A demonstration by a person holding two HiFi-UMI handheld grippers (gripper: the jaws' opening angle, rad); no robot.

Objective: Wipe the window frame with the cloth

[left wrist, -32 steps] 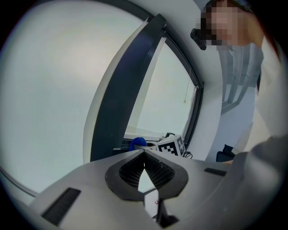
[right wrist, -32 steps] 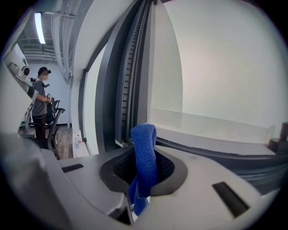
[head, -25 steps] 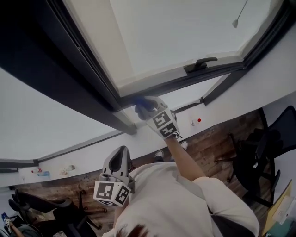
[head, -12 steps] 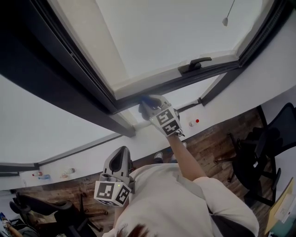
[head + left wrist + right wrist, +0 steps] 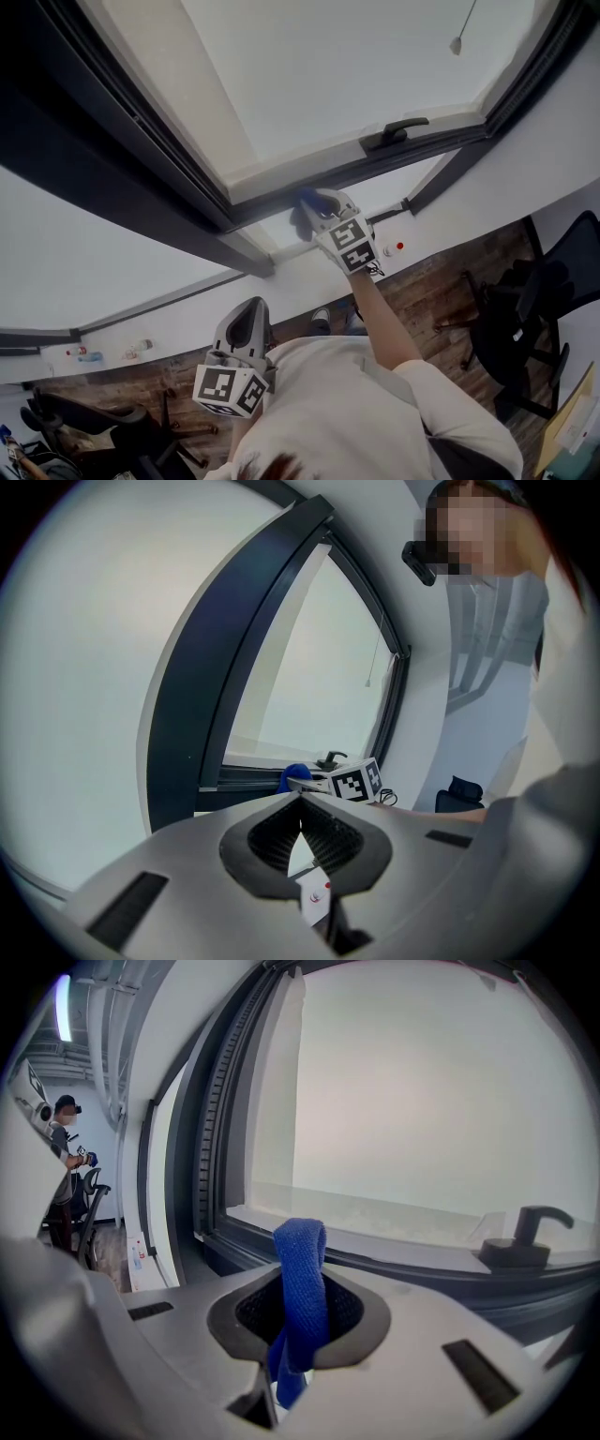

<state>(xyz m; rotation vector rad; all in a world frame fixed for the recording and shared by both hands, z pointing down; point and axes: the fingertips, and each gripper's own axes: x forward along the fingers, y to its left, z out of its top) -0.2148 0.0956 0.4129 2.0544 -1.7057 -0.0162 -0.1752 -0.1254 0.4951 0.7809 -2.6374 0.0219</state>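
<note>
Head view: the right gripper [image 5: 317,212] holds the blue cloth [image 5: 308,198] against the window frame [image 5: 441,145] at its lower rail. The left gripper [image 5: 247,317] hangs low, spare.

Left gripper view: jaws meet, empty.

Right gripper view: jaws pinch the cloth, its folded end protruding to wipe.

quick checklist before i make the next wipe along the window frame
1. Grip on the cloth: ok, the blue fabric is clamped between the right tool's jaws.
2. cloth up at the window frame: ok, the head view shows it at the lower edge.
3. cloth pressing on the frame: cannot tell, contact is not visible.
4. Frame free up to the handle: ok.
5. left tool out of the way: ok, shut, empty, held low.
</note>
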